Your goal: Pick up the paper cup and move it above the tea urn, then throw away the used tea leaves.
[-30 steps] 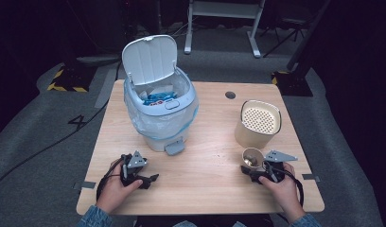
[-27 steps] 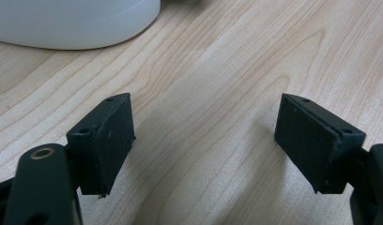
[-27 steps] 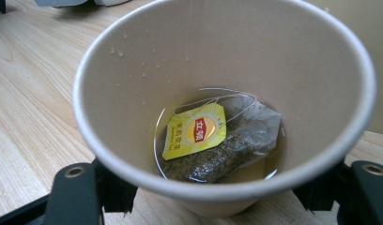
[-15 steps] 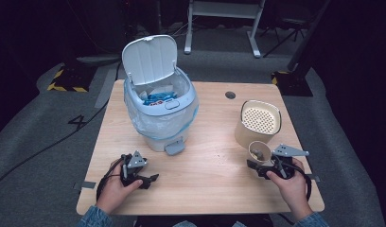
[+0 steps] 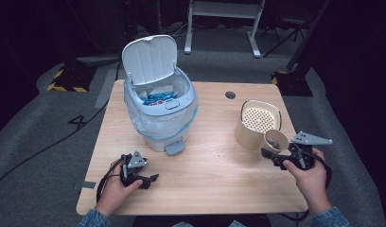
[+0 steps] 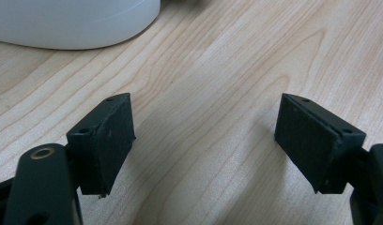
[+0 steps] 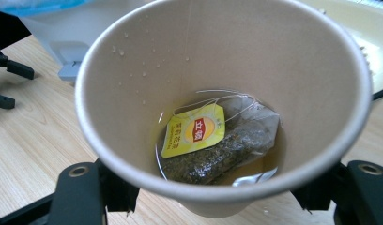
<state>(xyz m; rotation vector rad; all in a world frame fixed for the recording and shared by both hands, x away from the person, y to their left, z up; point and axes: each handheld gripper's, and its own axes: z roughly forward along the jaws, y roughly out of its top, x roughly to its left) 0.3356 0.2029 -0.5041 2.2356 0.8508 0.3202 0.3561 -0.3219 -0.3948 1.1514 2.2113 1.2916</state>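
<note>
While the left gripper (image 5: 143, 178) rests wide open and empty, the right gripper (image 5: 276, 158) clamps a tilted cup (image 7: 218, 108), bin (image 5: 159, 111) far to its left.

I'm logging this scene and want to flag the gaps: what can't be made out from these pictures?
- Bin contents: high view, rim and liner hide all but some blue and white scraps.
- Paper cup outside and base: right gripper view, cut off by the bottom edge, so the right hand-held gripper pad contact is hidden.
- Tea bag tag print: too small to read.
- Inside the beige strainer container: high view, its perforated top hides it.
</note>
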